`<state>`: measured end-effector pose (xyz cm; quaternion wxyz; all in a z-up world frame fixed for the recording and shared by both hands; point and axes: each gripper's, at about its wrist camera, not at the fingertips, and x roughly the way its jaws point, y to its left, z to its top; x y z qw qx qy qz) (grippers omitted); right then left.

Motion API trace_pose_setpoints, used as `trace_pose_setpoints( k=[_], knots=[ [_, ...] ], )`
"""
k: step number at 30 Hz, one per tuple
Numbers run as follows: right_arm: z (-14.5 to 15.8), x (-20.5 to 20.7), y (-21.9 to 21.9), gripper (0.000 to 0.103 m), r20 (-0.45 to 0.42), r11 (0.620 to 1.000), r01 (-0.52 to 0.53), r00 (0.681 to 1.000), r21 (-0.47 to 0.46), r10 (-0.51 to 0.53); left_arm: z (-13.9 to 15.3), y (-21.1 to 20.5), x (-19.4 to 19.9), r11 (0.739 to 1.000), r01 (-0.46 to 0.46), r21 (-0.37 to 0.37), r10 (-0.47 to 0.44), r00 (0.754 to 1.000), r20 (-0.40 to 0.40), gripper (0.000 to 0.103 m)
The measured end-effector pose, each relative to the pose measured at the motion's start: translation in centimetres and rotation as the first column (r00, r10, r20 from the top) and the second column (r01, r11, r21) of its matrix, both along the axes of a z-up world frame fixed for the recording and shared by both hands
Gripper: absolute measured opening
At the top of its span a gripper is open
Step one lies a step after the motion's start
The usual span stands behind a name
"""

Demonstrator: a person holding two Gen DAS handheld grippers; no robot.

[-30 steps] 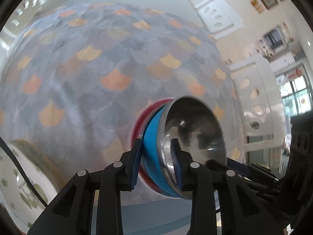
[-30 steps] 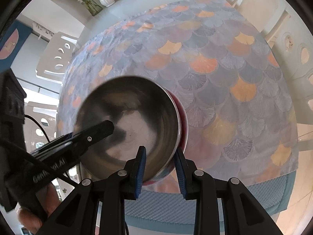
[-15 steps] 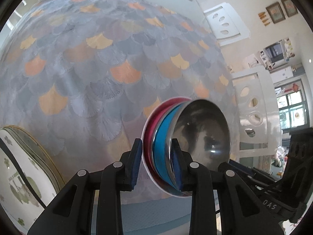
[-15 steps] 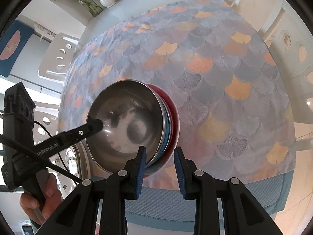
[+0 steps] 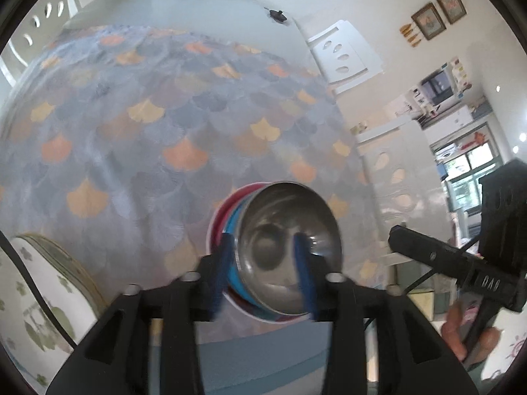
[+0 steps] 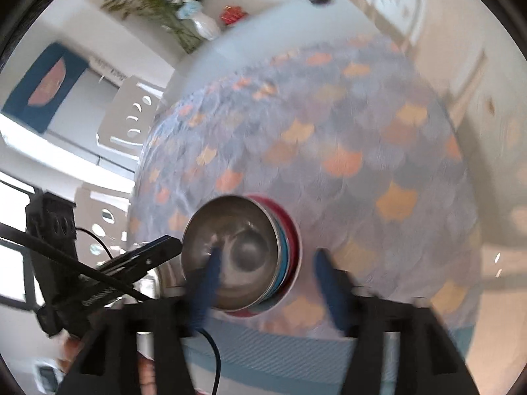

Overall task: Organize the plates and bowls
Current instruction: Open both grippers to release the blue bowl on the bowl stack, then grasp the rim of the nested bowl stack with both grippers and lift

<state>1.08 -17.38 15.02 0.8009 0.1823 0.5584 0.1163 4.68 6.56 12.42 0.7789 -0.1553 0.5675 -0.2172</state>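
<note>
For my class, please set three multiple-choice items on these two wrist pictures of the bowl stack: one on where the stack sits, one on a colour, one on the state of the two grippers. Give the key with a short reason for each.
1. Where does the bowl stack sit?
A. on the patterned tablecloth near its front edge
B. on a white chair
C. on the floor

2. What is the top bowl?
A. red
B. shiny metal
C. blue

3. How do the left gripper and right gripper stand?
A. both clamped on the rim
B. one clamped, one open
C. both open, pressing nothing

Key:
1 A: the tablecloth lies under the stack.
2 B: the metal bowl nests in the blue bowl and the red bowl.
3 C: the jaws have just been opening; the fingers stand apart from the bowls.
</note>
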Motion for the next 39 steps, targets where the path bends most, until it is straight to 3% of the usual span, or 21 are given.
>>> trace_pose_setpoints(
  k=[1, 4, 10, 13, 23, 31, 39],
  knots=[
    [0.1, 0.0, 0.3, 0.067, 0.013, 1.0, -0.018, 1.0, -0.015, 0.018, -0.2, 0.2, 0.1, 1.0, -0.018, -0.006, 0.018, 1.0, -0.006, 0.066],
    [-1.1, 0.4, 1.0, 0.067, -0.007, 0.998, -0.067, 0.998, 0.005, 0.067, -1.6, 0.6, 0.2, 0.998, -0.061, -0.022, 0.06, 0.997, -0.046, 0.066],
    [-6.5, 1.5, 1.1, 0.067, -0.097, 0.994, -0.058, 0.993, 0.089, 0.067, -5.1, 1.3, 0.2, 0.986, -0.133, -0.097, 0.117, 0.98, -0.16, 0.066],
    [-7.7, 1.8, 0.9, 0.067, -0.072, 0.995, -0.044, 0.996, 0.092, 0.051, -6.5, 1.0, 0.2, 0.984, -0.147, -0.099, 0.126, 0.974, -0.191, 0.066],
    [-10.4, 3.0, 0.9, 0.067, -0.101, 0.984, -0.04, 0.993, 0.175, 0.059, -8.7, 0.0, 0.8, 0.983, -0.161, -0.087, 0.139, 0.967, -0.211, 0.064],
    [-11.3, 3.6, 2.2, 0.066, -0.08, 0.987, -0.084, 0.992, 0.139, 0.095, -9.8, -0.7, 1.2, 0.984, -0.149, -0.099, 0.124, 0.968, -0.22, 0.053],
    [-12.4, 3.7, 2.1, 0.052, -0.059, 0.982, -0.092, 0.993, 0.162, 0.103, -10.7, 0.4, 1.2, 0.97, -0.179, -0.166, 0.14, 0.965, -0.22, 0.052]
  ],
)
